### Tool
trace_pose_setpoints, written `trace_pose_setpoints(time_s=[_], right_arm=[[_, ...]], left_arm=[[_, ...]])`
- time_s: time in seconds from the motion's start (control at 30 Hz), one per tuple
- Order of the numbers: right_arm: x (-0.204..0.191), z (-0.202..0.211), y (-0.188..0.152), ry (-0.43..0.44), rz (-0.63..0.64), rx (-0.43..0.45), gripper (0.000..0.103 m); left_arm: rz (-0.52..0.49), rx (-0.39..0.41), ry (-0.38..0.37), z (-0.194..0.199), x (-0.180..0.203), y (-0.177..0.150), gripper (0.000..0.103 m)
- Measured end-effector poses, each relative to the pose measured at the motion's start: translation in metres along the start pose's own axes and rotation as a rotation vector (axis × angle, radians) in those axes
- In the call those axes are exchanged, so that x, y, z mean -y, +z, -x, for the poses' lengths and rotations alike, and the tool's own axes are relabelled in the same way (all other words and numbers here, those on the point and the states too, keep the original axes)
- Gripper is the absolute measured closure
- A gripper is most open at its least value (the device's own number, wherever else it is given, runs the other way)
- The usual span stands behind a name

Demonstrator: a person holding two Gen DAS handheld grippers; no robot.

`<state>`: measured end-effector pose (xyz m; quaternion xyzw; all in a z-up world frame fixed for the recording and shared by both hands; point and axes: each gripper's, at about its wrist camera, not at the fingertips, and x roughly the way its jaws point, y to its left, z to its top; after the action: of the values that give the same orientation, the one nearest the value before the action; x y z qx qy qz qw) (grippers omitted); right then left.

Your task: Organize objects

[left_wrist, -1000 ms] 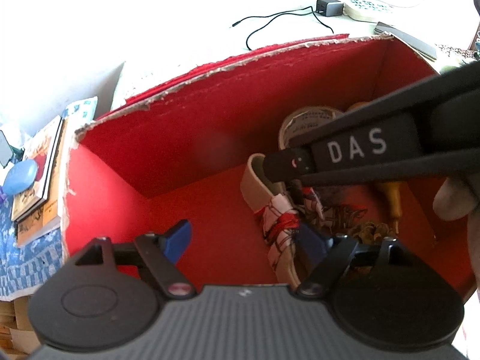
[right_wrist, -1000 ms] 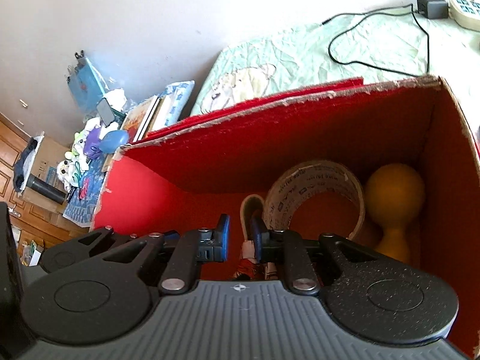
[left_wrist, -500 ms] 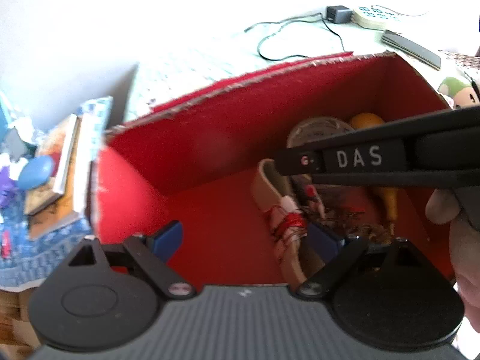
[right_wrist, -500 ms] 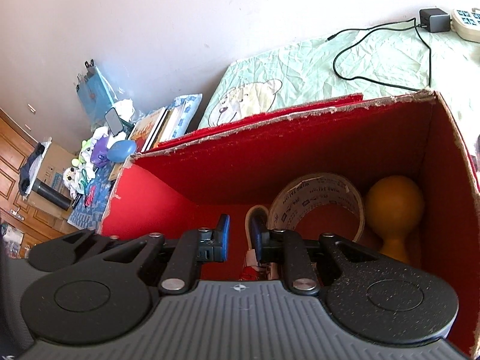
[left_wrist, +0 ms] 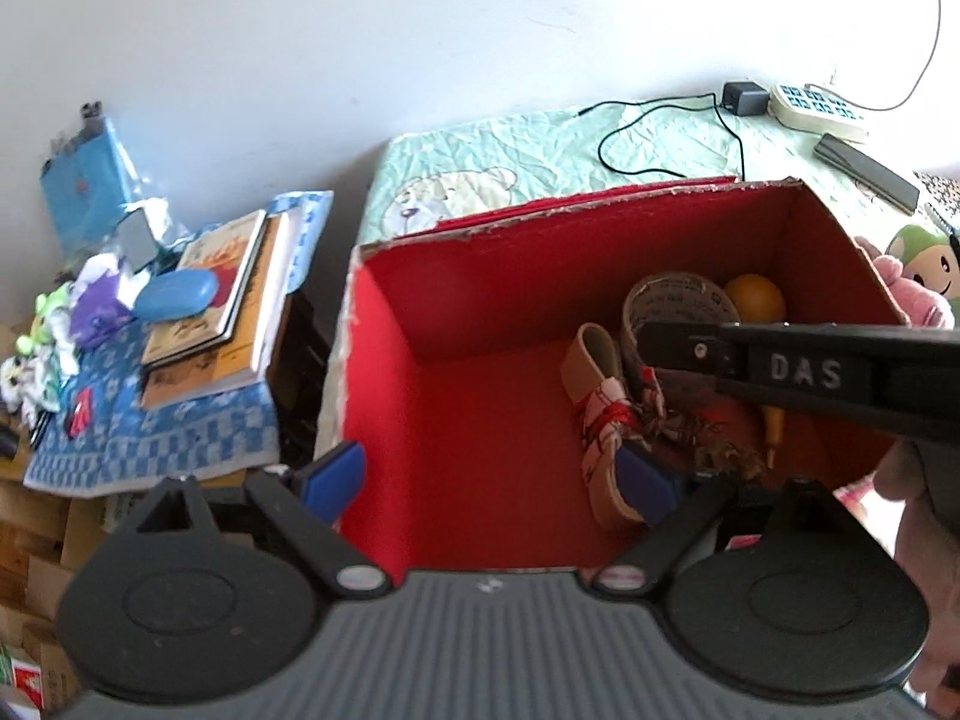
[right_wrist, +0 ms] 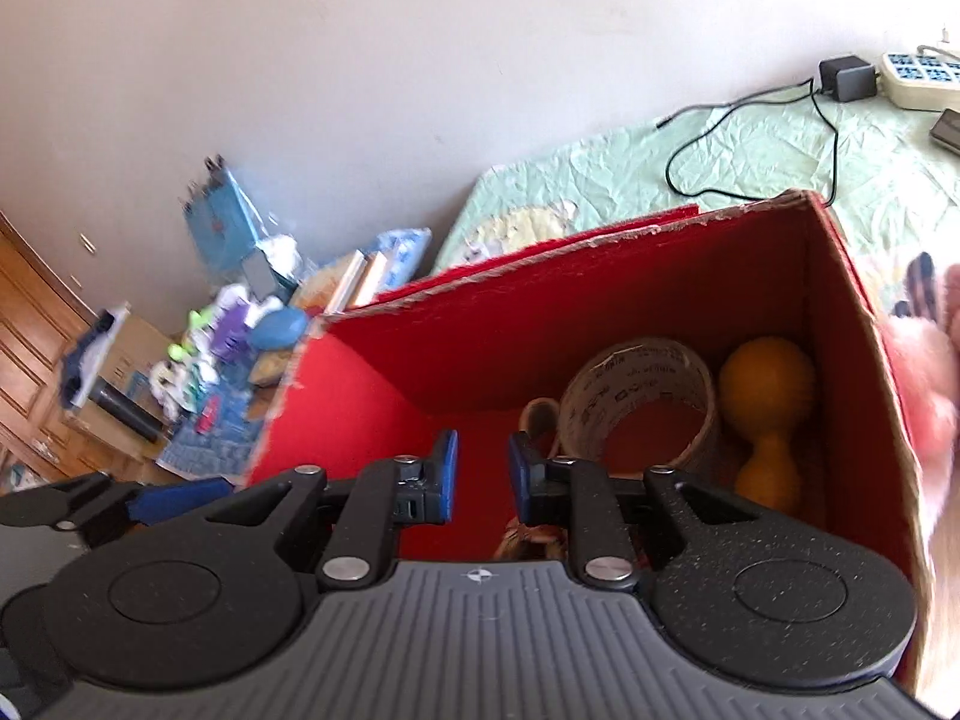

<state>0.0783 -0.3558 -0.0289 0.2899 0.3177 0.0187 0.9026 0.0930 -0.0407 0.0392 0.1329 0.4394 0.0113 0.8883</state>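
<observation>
A red cardboard box (left_wrist: 384,360) stands open on the bed. Inside lie a roll of printed tape (left_wrist: 660,300), a yellow ball-headed toy (left_wrist: 756,297) and a beige sandal (left_wrist: 600,420) with a red-and-white fabric strap. My left gripper (left_wrist: 489,480) hangs open above the box's near edge, with only the red floor between its fingers; its right finger is beside the sandal. My right gripper (right_wrist: 485,474) hovers over the box in front of the tape roll (right_wrist: 636,384) and toy (right_wrist: 765,384). Its jaws are opening with a narrow gap and nothing between them.
Behind the box, the green bedsheet (left_wrist: 540,150) carries a black cable, a charger, a power strip (left_wrist: 816,111) and a dark remote. Books (left_wrist: 216,300) lie stacked on a blue cloth at the left. Plush toys (left_wrist: 924,264) sit by the box's right wall.
Both grippers have drawn back and up from the box, so more of the room shows. The left jaws spread a little wider, and the right jaws parted slightly.
</observation>
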Motion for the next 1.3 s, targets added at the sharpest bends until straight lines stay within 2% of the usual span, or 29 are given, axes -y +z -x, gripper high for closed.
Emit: trace_pose_setpoints(time_s=[0.13, 0.3, 0.33, 0.37, 0.43, 0.83, 1.13, 1.3], right_arm=[[-0.010, 0.024, -0.011, -0.001, 0.045, 0.051, 0.075], [-0.010, 0.046, -0.023, 0.011, 0.036, 0.087, 0.073], [-0.011, 0.049, -0.026, 0.011, 0.040, 0.094, 0.071], [-0.012, 0.052, -0.028, 0.015, 0.039, 0.098, 0.066], [-0.013, 0.058, -0.034, 0.032, 0.028, 0.095, 0.064], [-0.021, 0.073, -0.062, 0.132, 0.016, 0.014, 0.064], [-0.017, 0.070, -0.085, 0.130, -0.019, -0.080, 0.064], [-0.007, 0.064, -0.101, 0.117, -0.089, -0.157, 0.063]], left_arm=[[0.029, 0.006, 0.023, 0.019, 0.003, -0.009, 0.011], [0.049, 0.000, 0.041, 0.037, 0.006, -0.023, 0.011], [0.052, -0.003, 0.047, 0.039, 0.006, -0.027, 0.011], [0.056, -0.005, 0.052, 0.041, 0.006, -0.030, 0.011], [0.064, -0.010, 0.058, 0.045, 0.005, -0.036, 0.011], [0.114, -0.048, 0.090, 0.053, 0.004, -0.066, 0.011], [0.121, -0.113, 0.097, 0.041, 0.014, -0.089, 0.011], [0.122, -0.154, 0.090, 0.032, 0.016, -0.102, 0.011]])
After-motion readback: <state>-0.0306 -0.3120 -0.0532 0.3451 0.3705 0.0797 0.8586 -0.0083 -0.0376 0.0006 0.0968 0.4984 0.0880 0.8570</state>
